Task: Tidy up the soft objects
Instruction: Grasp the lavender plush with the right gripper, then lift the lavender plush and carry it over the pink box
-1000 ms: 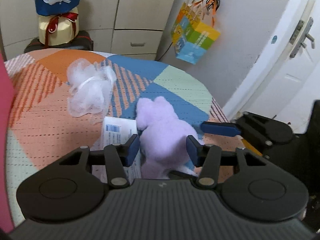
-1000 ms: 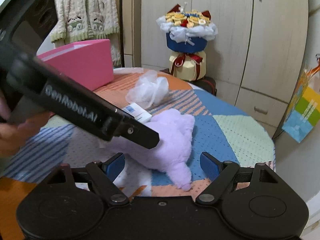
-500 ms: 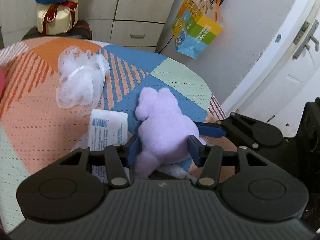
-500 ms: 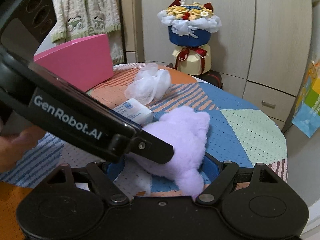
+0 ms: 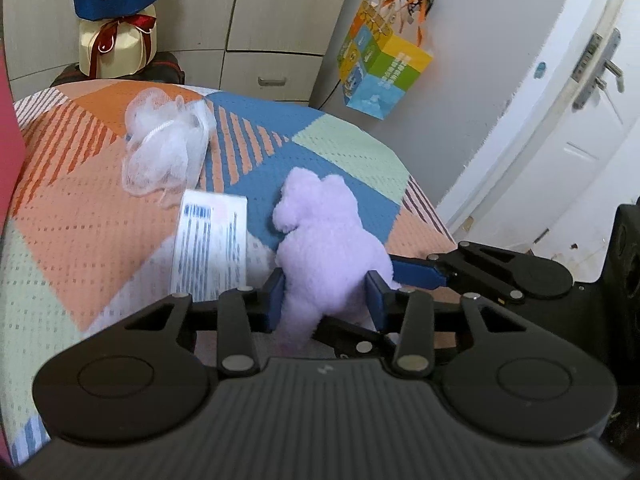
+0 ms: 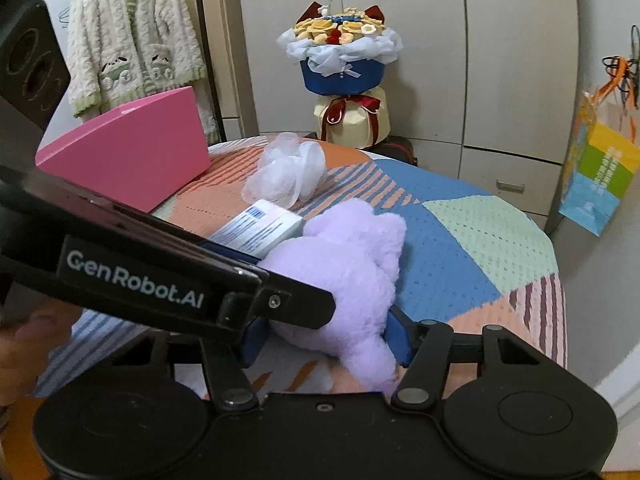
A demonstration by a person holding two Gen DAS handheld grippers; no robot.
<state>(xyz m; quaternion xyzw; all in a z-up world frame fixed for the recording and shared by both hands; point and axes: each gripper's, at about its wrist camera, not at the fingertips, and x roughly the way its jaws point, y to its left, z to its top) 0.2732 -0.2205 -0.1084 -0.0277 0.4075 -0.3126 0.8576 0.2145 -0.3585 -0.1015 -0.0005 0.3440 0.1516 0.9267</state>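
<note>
Plush in lilac [image 5: 328,240] sat between both sets of tongs on the patterned bedspread [image 5: 80,232] as I worked the rig remotely. Seen from the left wrist, my left gripper [image 5: 326,300] had just been closing and its blue pads pressed into the toy's lower body, where a second earlier they stood clear on either side; the white mesh pouf [image 5: 164,148] and a printed white packet [image 5: 212,244] lay just beyond, untouched. From the right wrist, my right gripper [image 6: 326,338] had likewise been closing, its pads now snug against the plush [image 6: 348,276], having earlier flanked it with room to spare, while the left tool's arm crossed the frame in front. A pink box [image 6: 132,152] stood open at the bed's far side, near the mesh pouf [image 6: 286,174]. Sorting, by my reading, had barely begun: nothing visible was put away, and the toy, the pouf and possibly the packet all remained.
</note>
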